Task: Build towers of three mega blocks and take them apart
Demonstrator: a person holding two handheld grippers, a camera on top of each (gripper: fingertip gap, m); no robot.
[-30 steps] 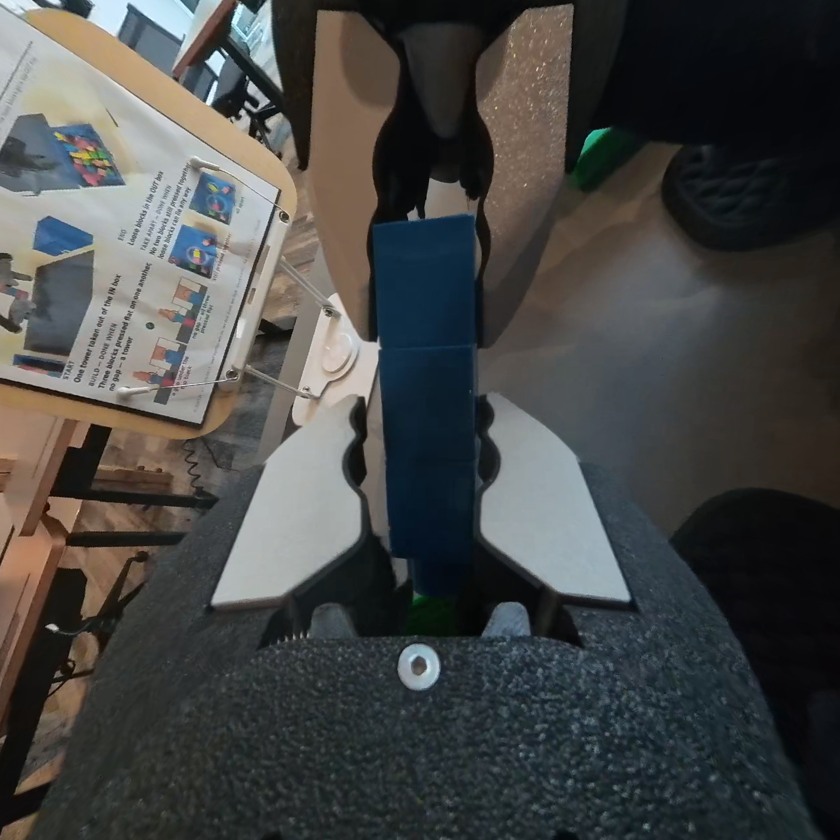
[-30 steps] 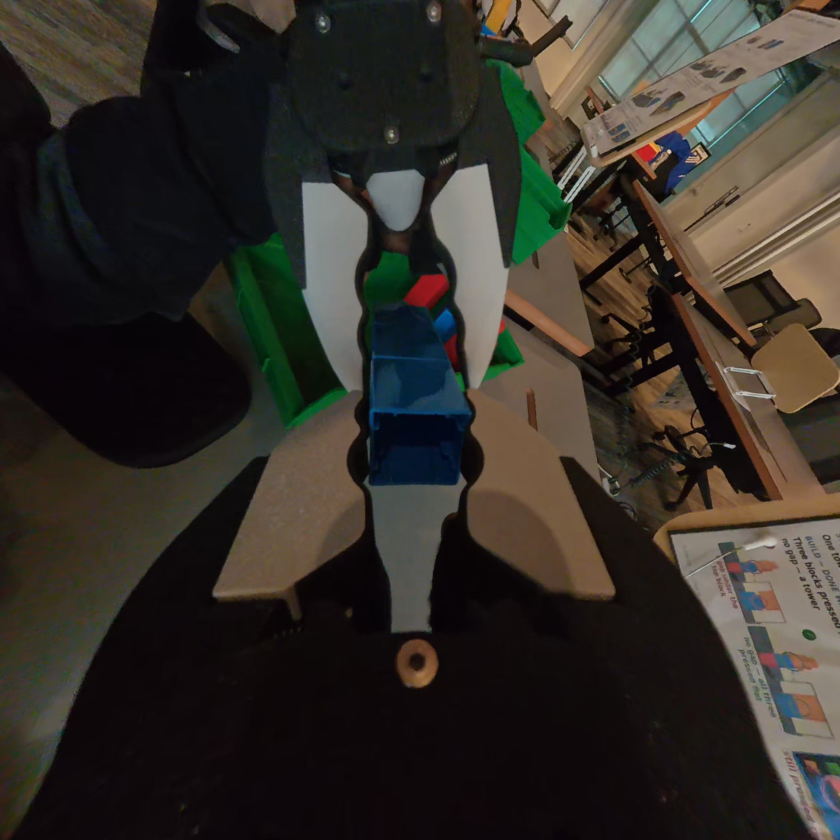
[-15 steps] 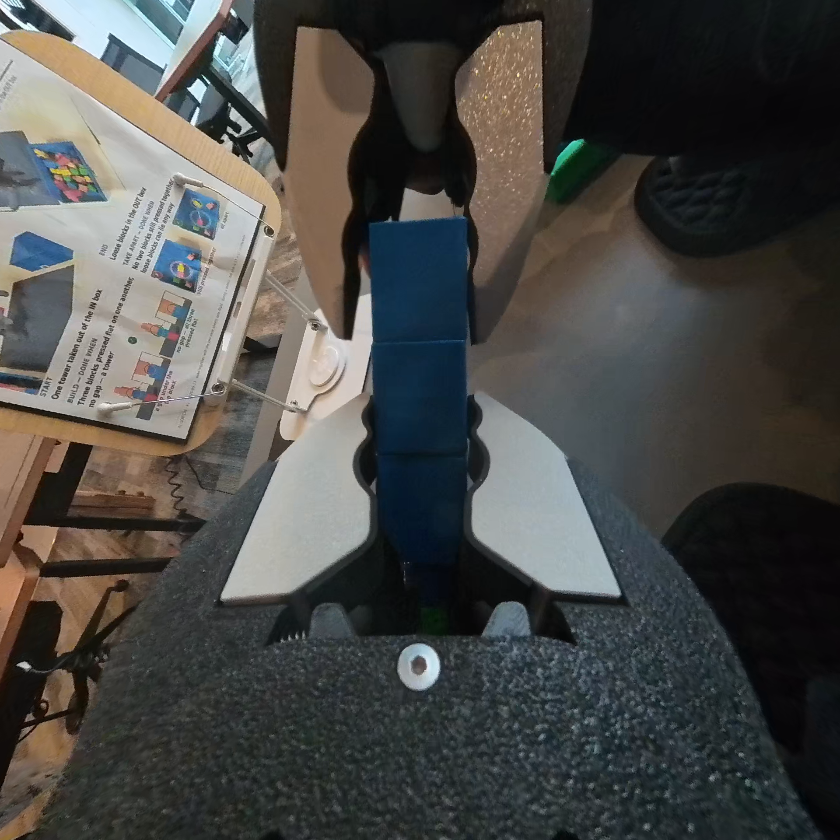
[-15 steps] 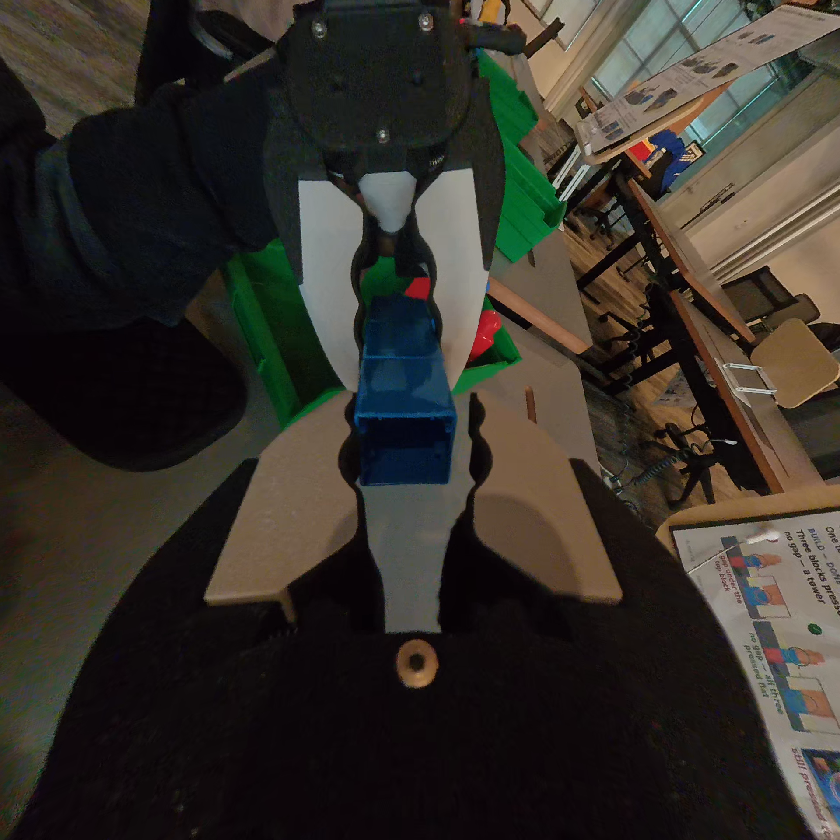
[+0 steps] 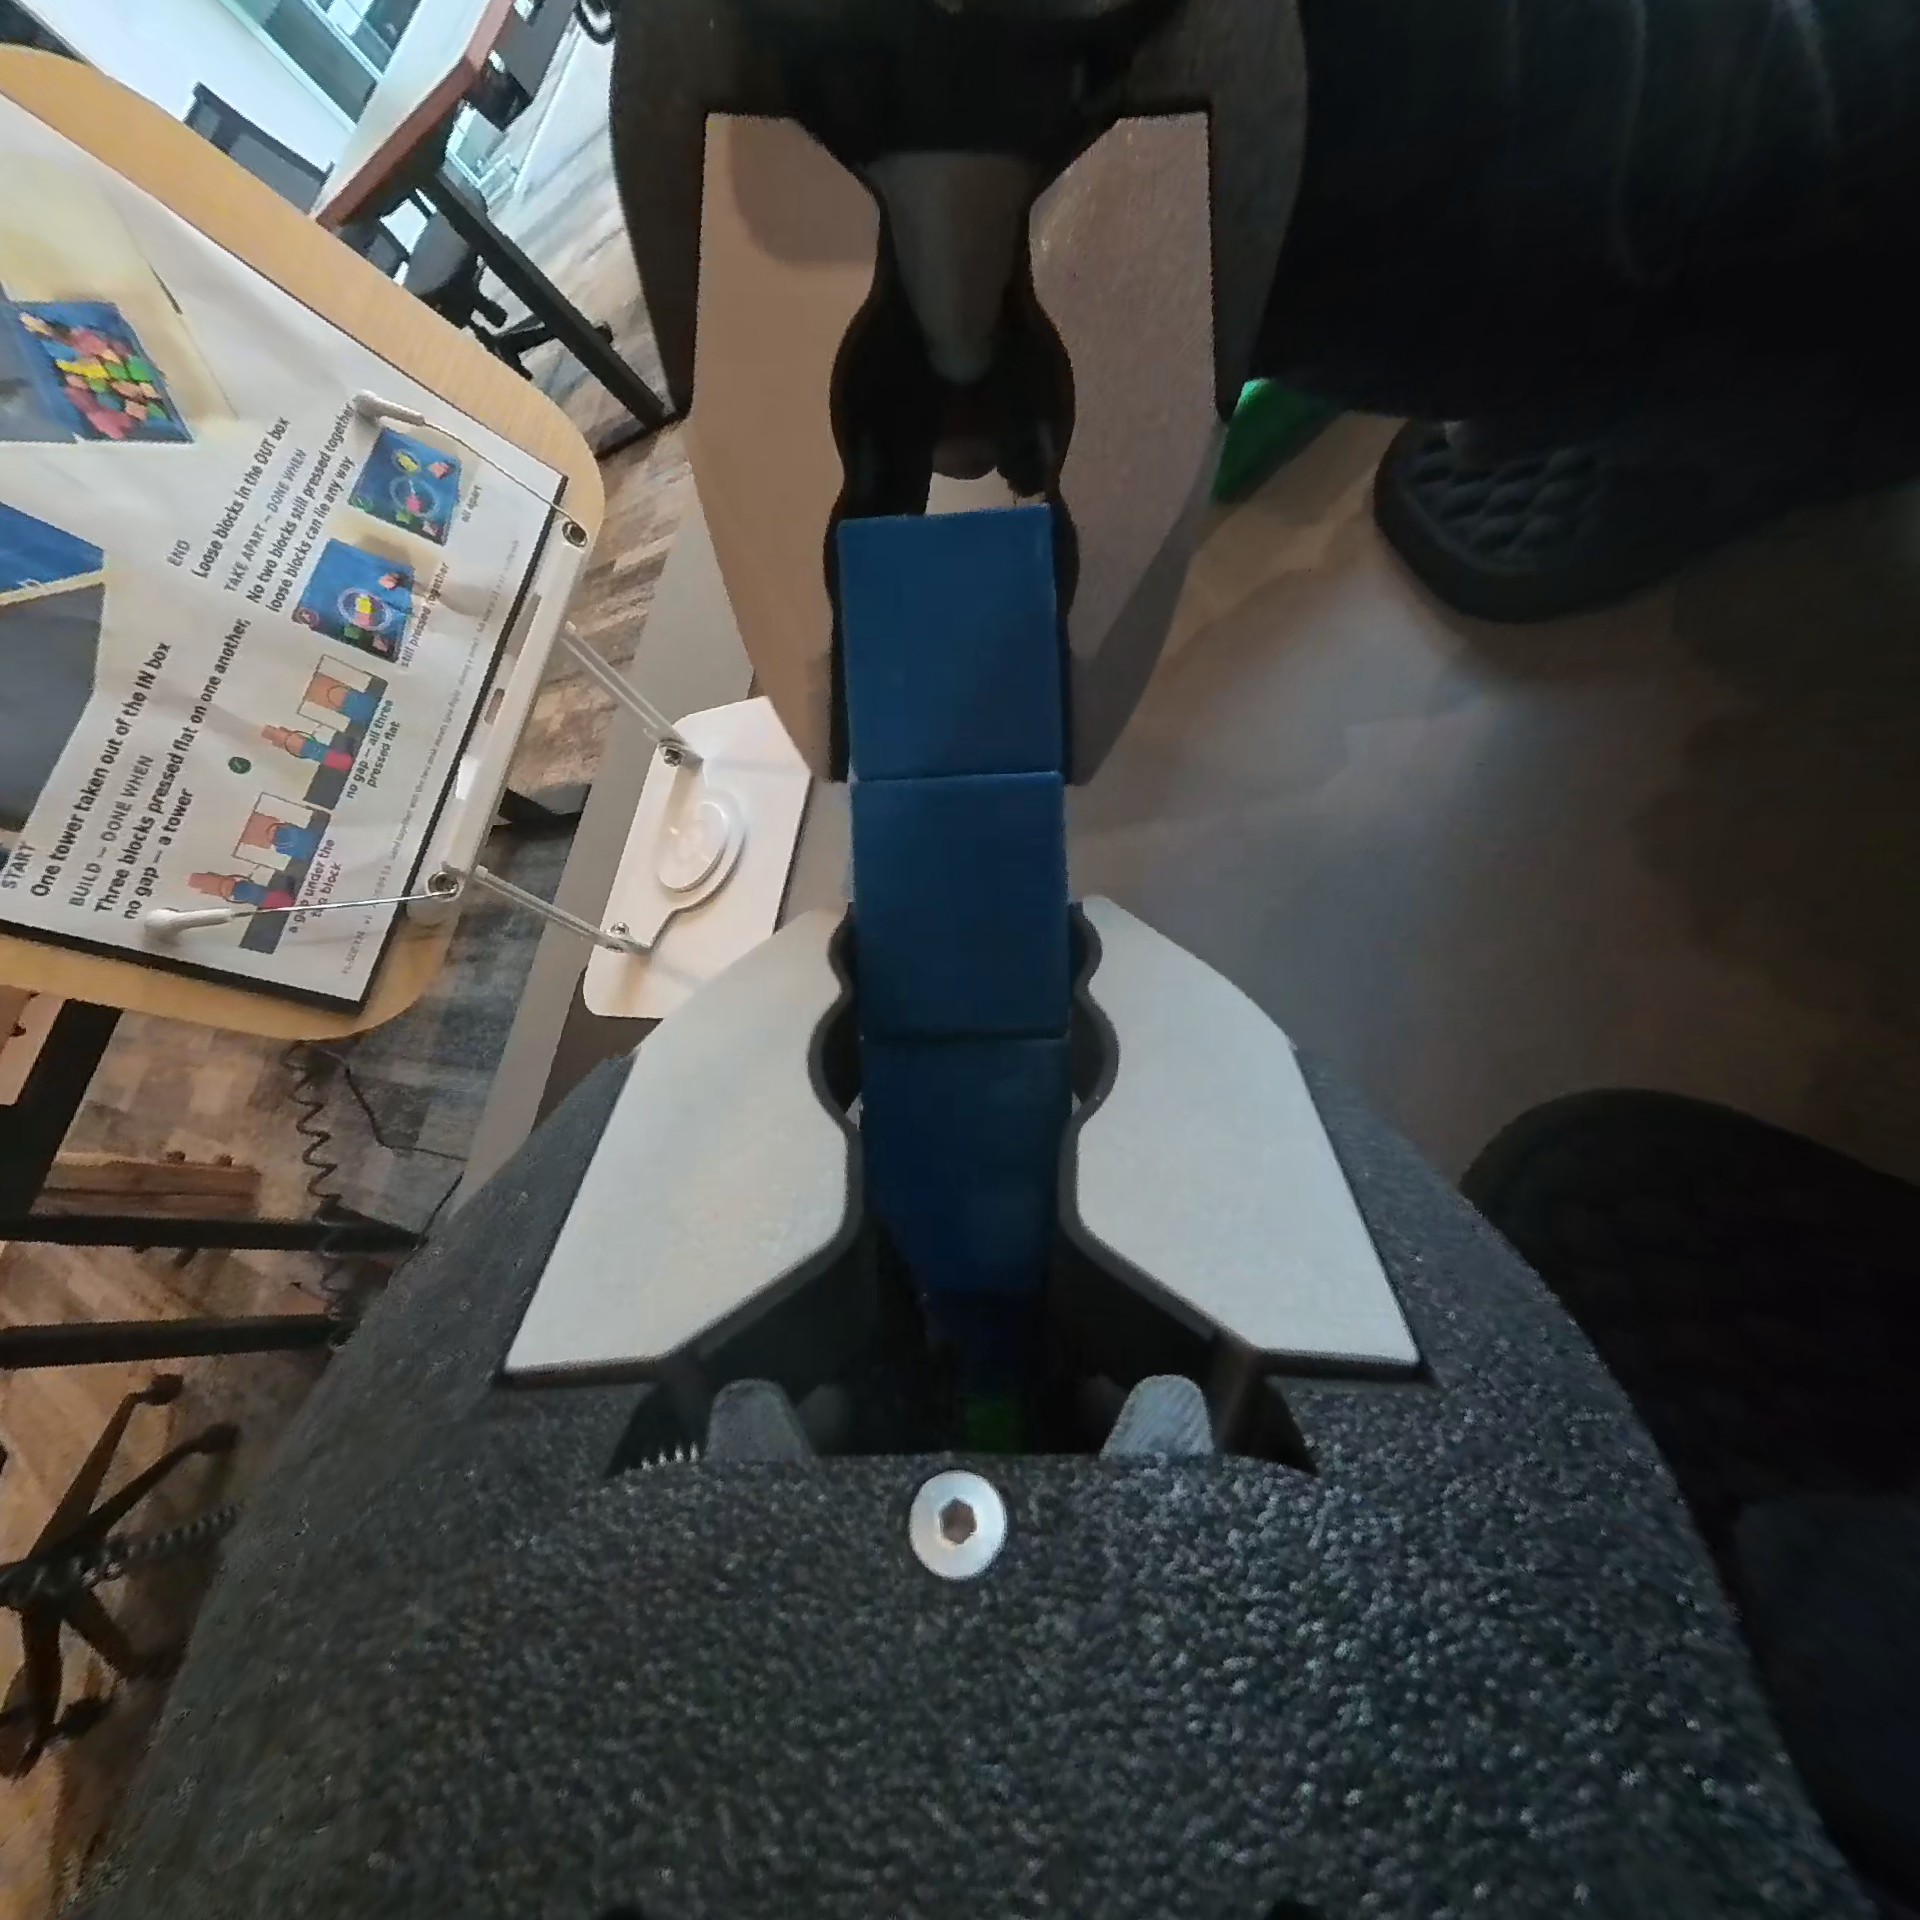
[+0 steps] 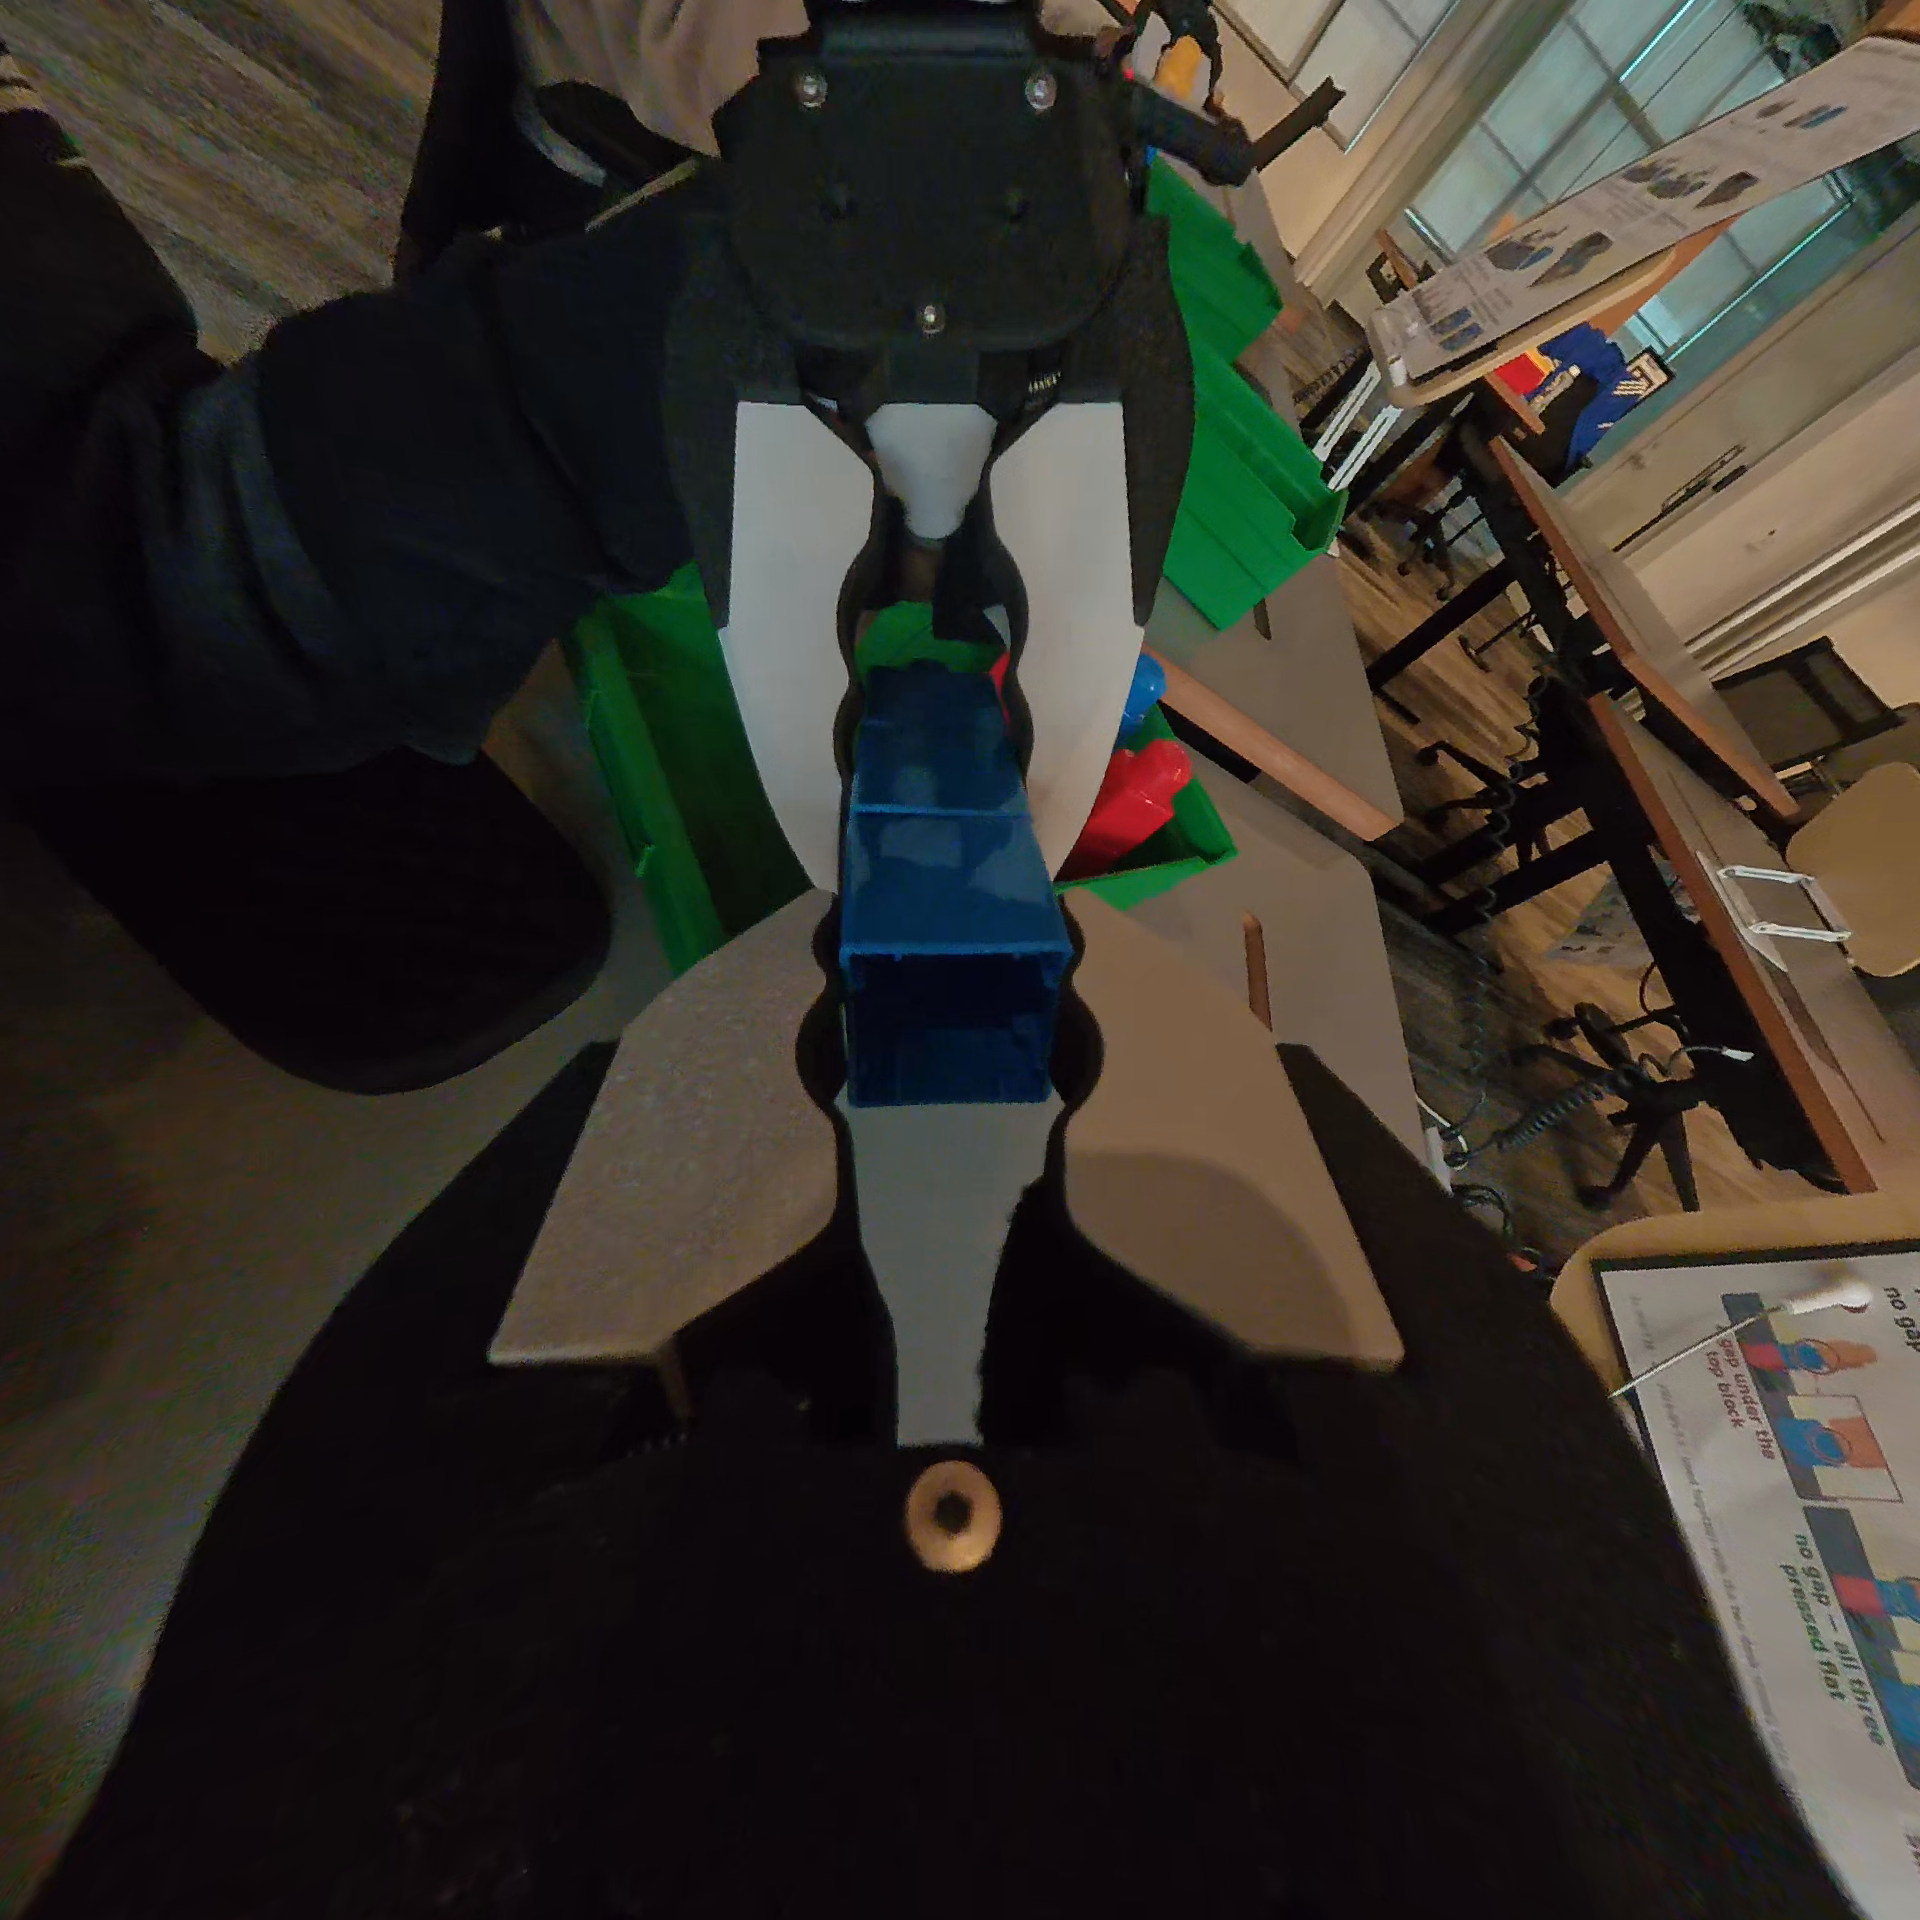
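Tower [image 5: 956, 914]: three blue blocks, light, stiff, slick plastic.
Left gripper [image 5: 961, 1039]: clamped on near blocks.
Right gripper [image 6: 951, 997]: clamped on end block.
Hold: flat sides.

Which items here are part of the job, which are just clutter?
Job:
blue tower, held end to end
left tongs
right tongs
green bin
red blocks

Clutter:
instruction sheet
office chair
far desks

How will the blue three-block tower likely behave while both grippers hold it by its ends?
The blue tower probably stays stiff: its seams look flush. It is likely light, since the end block is hollow. Its glossy faces may slip between the right gripper pads.
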